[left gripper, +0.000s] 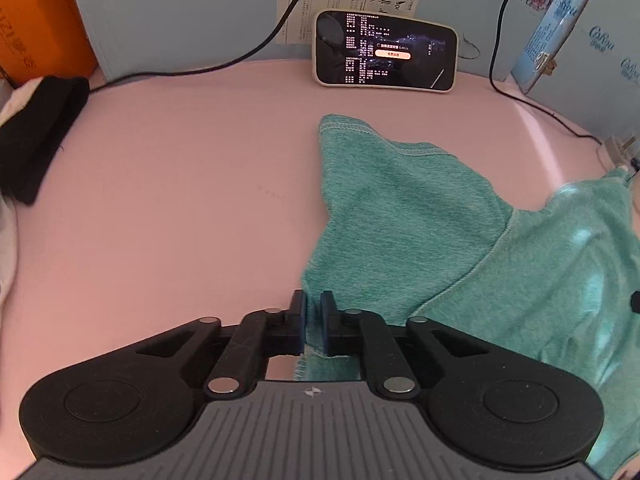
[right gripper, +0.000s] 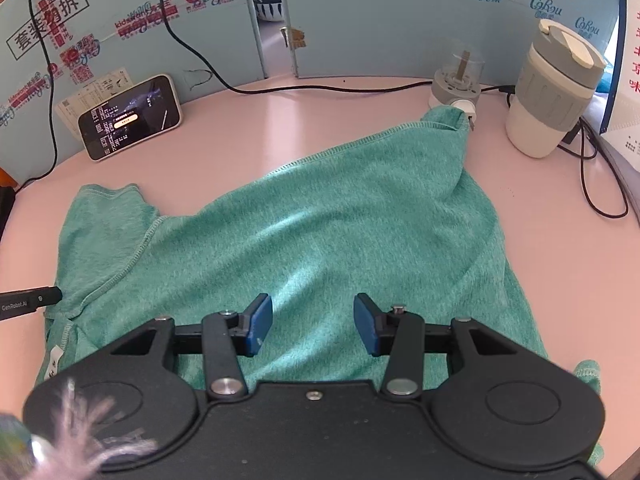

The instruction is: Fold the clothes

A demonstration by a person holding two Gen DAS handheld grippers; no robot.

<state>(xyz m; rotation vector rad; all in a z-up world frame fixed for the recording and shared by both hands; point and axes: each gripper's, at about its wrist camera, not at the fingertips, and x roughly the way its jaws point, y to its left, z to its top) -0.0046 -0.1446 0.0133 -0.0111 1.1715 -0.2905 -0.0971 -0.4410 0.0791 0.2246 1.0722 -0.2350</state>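
A teal green T-shirt lies spread and rumpled on the pink table. One sleeve points toward the back of the table in the left wrist view. My left gripper is shut on the shirt's left edge, with cloth pinched between its blue pads. Its tip also shows in the right wrist view at the shirt's left edge. My right gripper is open and empty, just above the middle of the shirt near its front part.
A phone with a lit screen leans on the blue back wall. Black cables trail along the back. A grey-white cup and a small device stand at the back right. Black cloth lies at the far left.
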